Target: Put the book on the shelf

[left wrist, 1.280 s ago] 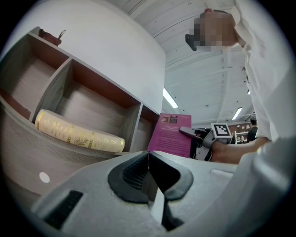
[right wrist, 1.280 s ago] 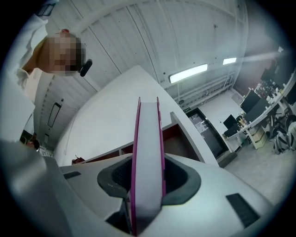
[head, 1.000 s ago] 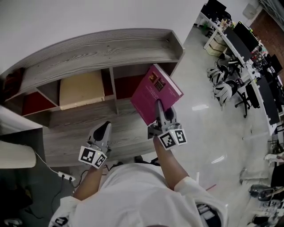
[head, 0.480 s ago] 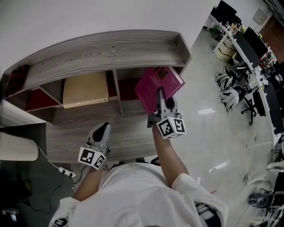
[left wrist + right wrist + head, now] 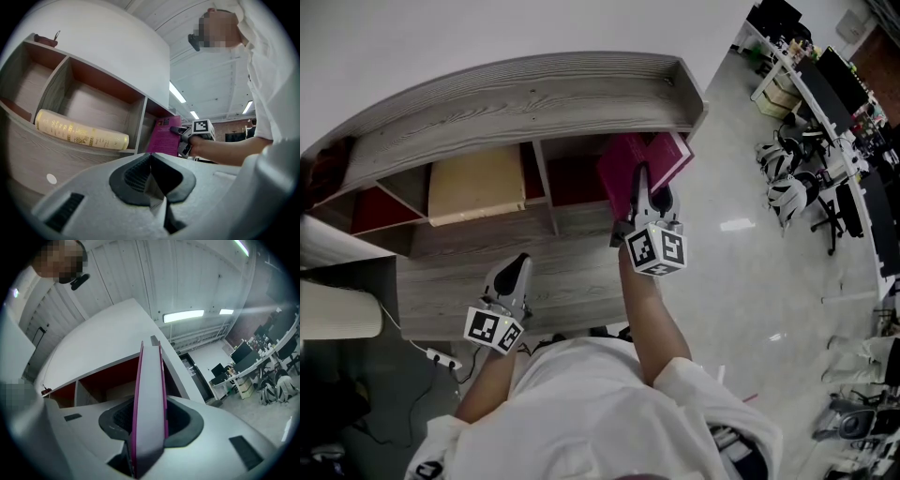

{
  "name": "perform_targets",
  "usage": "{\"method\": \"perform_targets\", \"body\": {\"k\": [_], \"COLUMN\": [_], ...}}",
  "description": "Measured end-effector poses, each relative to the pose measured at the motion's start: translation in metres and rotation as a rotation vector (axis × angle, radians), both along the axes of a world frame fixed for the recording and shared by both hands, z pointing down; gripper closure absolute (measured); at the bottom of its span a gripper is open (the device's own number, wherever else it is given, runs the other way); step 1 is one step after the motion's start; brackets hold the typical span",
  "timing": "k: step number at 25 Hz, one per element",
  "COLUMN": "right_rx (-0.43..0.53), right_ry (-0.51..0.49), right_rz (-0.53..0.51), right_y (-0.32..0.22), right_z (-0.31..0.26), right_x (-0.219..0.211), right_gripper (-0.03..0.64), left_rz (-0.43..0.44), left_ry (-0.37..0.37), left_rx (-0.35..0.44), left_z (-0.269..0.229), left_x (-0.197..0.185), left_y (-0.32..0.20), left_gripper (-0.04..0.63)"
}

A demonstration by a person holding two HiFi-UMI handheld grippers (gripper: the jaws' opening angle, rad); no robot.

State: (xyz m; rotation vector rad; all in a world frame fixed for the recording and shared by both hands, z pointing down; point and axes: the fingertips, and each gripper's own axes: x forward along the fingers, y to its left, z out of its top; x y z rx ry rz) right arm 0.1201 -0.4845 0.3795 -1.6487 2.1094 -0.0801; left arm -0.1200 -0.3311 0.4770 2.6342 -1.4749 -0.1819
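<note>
pink book [image 5: 663, 154] gripped upright by the right gripper [image 5: 643, 187] at the mouth of the right-end compartment of the shelf [image 5: 534, 94], left gripper [image 5: 514, 274] closed on nothing, held over the lower ledge, yellow book [image 5: 476, 186] laid in the middle compartment

Cannot see the far end of the thin magenta book [image 5: 661, 155], tucked under the top board of the grey wood-grain shelf [image 5: 534, 94]. Cannot read the gold print on the flat-lying cream book [image 5: 79, 135].

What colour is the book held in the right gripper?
Magenta; the book shows best in the left gripper view.
</note>
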Motion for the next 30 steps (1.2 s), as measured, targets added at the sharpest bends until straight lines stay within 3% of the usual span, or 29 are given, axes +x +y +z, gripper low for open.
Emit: {"method": "perform_targets", "body": {"k": [7, 21, 30], "right_rx": [0.007, -0.005, -0.035], "right_ry": [0.068, 0.1, 0.117], "right_rz": [0.06, 0.108, 0.092], "right_y": [-0.01, -0.021, -0.025], "right_z": [0.002, 0.014, 0.018], "right_x": [-0.003, -0.003, -0.01], "right_gripper": [0.471, 0.471, 0.471], "left_rz": [0.001, -0.007, -0.01], "left_ry": [-0.003, 0.003, 0.012], "left_rx": [-0.01, -0.021, -0.028], "left_z": [0.003, 0.008, 0.011], "left_x": [-0.003, -0.009, -0.011], "left_y": [-0.001, 0.003, 0.006], "left_gripper": [0.575, 0.577, 0.575]}}
